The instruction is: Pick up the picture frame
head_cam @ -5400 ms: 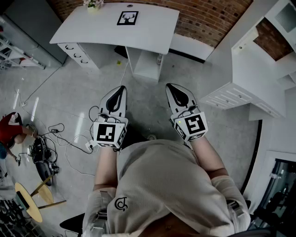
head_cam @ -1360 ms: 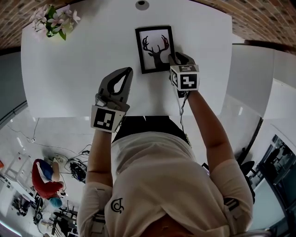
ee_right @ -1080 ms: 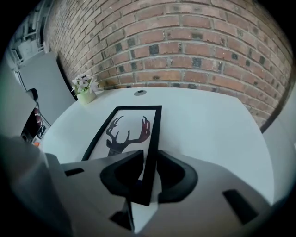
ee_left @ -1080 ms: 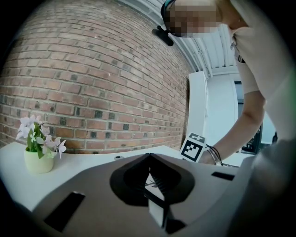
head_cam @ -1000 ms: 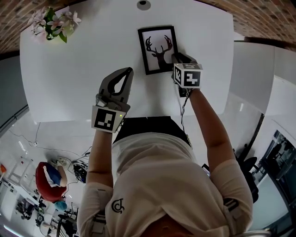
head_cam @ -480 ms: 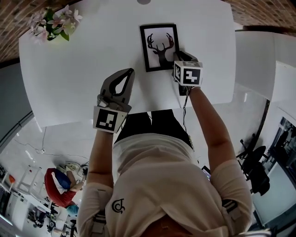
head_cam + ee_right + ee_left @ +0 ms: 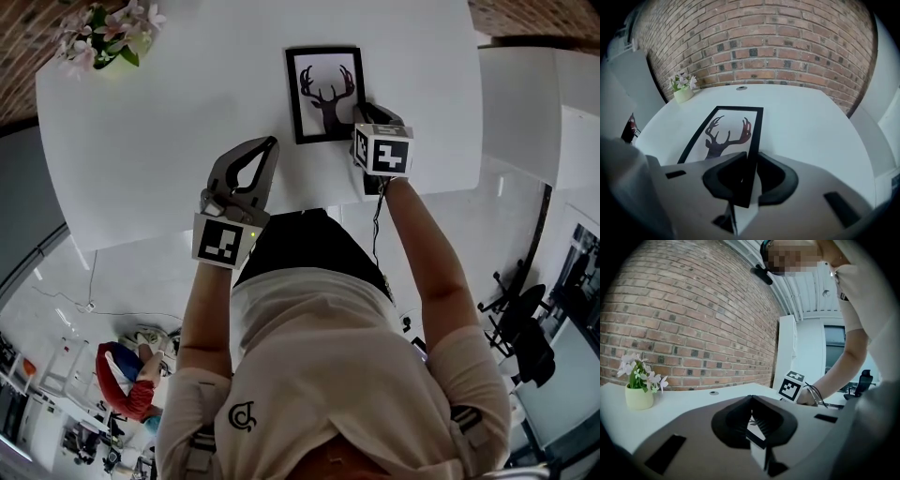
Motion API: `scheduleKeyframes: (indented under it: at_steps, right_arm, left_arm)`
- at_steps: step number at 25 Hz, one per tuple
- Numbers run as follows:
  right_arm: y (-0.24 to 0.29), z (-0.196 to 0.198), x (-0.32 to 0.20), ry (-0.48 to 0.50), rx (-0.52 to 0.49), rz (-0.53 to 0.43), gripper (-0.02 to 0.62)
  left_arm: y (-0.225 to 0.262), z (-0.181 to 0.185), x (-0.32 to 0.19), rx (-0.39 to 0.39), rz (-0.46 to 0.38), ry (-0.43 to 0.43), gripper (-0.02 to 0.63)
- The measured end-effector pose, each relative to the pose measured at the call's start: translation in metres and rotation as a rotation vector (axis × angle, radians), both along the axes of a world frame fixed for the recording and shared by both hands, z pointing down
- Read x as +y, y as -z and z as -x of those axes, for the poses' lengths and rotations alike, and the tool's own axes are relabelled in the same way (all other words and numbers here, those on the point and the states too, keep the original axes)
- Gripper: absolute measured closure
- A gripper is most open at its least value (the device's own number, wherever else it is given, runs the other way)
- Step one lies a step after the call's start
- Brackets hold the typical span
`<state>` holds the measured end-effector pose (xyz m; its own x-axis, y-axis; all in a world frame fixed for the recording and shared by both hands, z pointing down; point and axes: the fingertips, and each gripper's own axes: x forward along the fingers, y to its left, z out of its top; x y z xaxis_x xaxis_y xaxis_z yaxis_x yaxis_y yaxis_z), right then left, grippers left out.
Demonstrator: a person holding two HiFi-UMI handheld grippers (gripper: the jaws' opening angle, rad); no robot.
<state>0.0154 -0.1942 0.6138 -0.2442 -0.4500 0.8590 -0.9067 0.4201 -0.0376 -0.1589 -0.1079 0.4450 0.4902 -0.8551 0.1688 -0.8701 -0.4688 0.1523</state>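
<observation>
My right gripper (image 7: pixel 749 180) is clamped on the right edge of the picture frame (image 7: pixel 324 92), which lies flat on the white table (image 7: pixel 150 150), so I should lift slowly and keep it level, while my left gripper (image 7: pixel 267 146) hovers closed and empty.

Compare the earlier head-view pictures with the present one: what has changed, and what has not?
The person came up to the white desk, and the right gripper went to the picture frame; its jaws now clamp the frame's right edge. Unchanged: the left gripper shut and empty, the frame flat on the desk, the flowers in their corner.
</observation>
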Motion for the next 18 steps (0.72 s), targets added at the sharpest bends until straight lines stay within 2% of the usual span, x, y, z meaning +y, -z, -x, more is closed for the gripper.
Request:
scheduleKeyframes:
  at_steps: [4,9,18]
  right_arm:
    - [-0.001,-0.006,0.020,0.002,0.004,0.005,0.517]
    - [0.001,-0.019,0.051,0.009,0.014,0.024,0.517]
    - [-0.005,-0.032,0.105,0.008,0.007,0.035,0.517]
  left_arm:
    - [0.001,-0.011,0.013,-0.037,-0.017,-0.022,0.594]
    - [0.007,-0.026,0.033,-0.010,-0.023,0.009,0.594]
    - [-0.008,-0.033,0.081,-0.011,-0.002,0.041,0.594]
